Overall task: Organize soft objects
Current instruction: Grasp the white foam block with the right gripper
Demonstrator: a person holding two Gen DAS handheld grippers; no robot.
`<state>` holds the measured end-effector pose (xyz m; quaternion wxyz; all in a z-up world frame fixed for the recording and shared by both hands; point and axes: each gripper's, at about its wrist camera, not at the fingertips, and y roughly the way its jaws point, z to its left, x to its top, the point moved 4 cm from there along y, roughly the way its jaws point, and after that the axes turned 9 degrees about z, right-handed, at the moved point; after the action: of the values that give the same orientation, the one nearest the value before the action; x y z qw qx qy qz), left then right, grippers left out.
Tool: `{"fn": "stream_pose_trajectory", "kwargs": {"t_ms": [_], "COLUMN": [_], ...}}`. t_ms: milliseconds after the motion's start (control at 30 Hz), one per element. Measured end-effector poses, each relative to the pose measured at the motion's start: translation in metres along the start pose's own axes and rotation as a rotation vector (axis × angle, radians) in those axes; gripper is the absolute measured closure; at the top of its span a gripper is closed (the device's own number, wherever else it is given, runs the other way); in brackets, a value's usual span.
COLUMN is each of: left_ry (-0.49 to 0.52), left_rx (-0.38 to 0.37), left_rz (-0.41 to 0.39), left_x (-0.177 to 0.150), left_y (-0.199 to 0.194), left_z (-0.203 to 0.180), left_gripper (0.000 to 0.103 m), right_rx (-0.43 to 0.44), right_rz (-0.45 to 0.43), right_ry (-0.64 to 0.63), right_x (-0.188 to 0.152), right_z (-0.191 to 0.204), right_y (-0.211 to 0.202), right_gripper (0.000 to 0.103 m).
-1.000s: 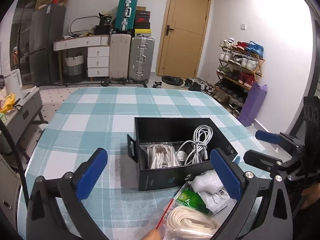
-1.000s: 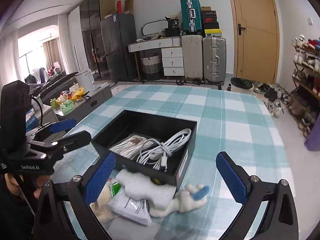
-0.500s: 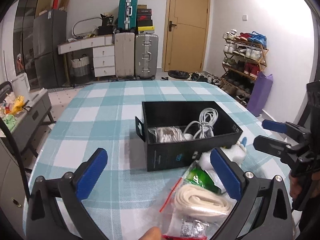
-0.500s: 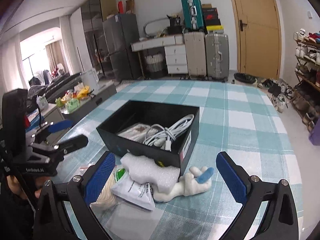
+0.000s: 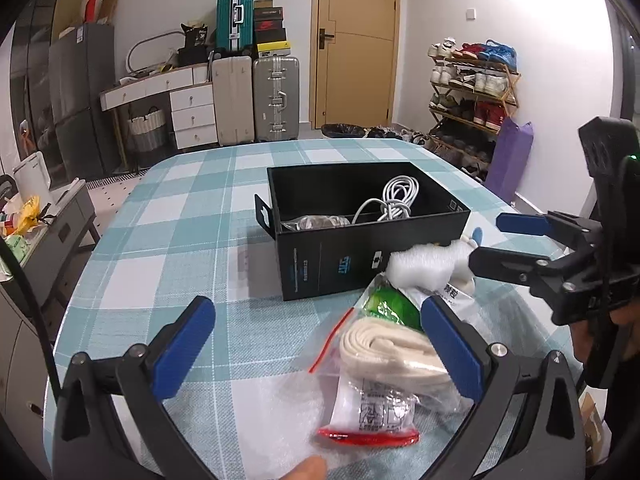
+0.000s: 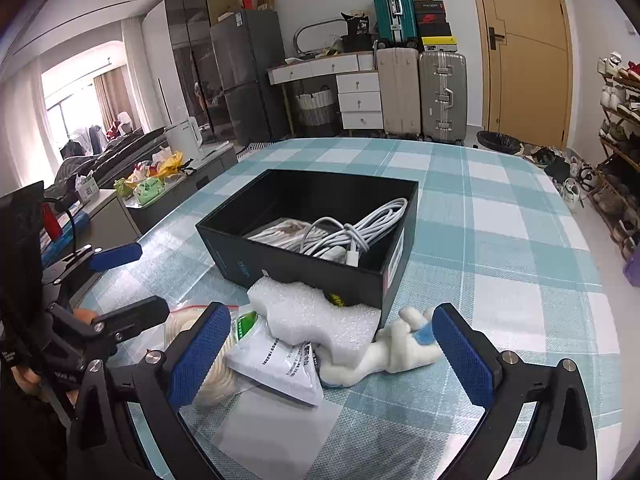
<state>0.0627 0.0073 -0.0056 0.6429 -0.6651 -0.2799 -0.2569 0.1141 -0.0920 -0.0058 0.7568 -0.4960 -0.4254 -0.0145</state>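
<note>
a room with a tan wooden door at the upper centre of the frame, upright suitcases to its left and a shoe rack at the right; in the foreground we see a table under a teal and white checked tablecloth.

at the centre of the left wrist view stands an open black rectangular cardboard box. inside it we note a coiled white cable and, on the left of the box in the right wrist view, a clear bag of white contents.

the loose soft items lie in a cluster just in front of the box, lower centre of both views:
- a white foam sheet, touching the box's front wall;
- a white plush toy with a blue patch, just right of the foam;
- a flat white printed pouch, partly under the foam;
- a clear zip bag holding a folded cream strap, nearest the camera in the left wrist view, with a green packet behind it.

our left gripper hangs over the zip bag, blue-padded jaws spread wide, grasping nothing. our right gripper hangs over the foam and pouch, jaws likewise spread and empty. a fingertip shows at the bottom edge of the left wrist view.
</note>
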Motion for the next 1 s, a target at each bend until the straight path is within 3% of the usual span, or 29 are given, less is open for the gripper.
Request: {"fn": "stream_pose_trajectory", "kwargs": {"t_ms": [733,933,1000], "left_ry": [0.059,0.03,0.03], "left_rx": [-0.07,-0.089,-0.086], "left_rz": [0.05,0.059,0.06], "left_x": [-0.018,-0.018,-0.018], "left_y": [0.01,0.012,0.012], "left_z": [-0.015,-0.011,-0.011], "left_gripper": [0.0,0.0,0.0], "right_rx": [0.038,0.043,0.05], "right_rz": [0.065,0.067,0.068], "right_ry": [0.018,0.006,0.008], "right_x": [-0.005,-0.004,-0.004], "right_z": [0.002,0.005,0.005], "right_y": [0.03,0.033,0.034], "right_gripper": [0.001,0.005,0.013]}}
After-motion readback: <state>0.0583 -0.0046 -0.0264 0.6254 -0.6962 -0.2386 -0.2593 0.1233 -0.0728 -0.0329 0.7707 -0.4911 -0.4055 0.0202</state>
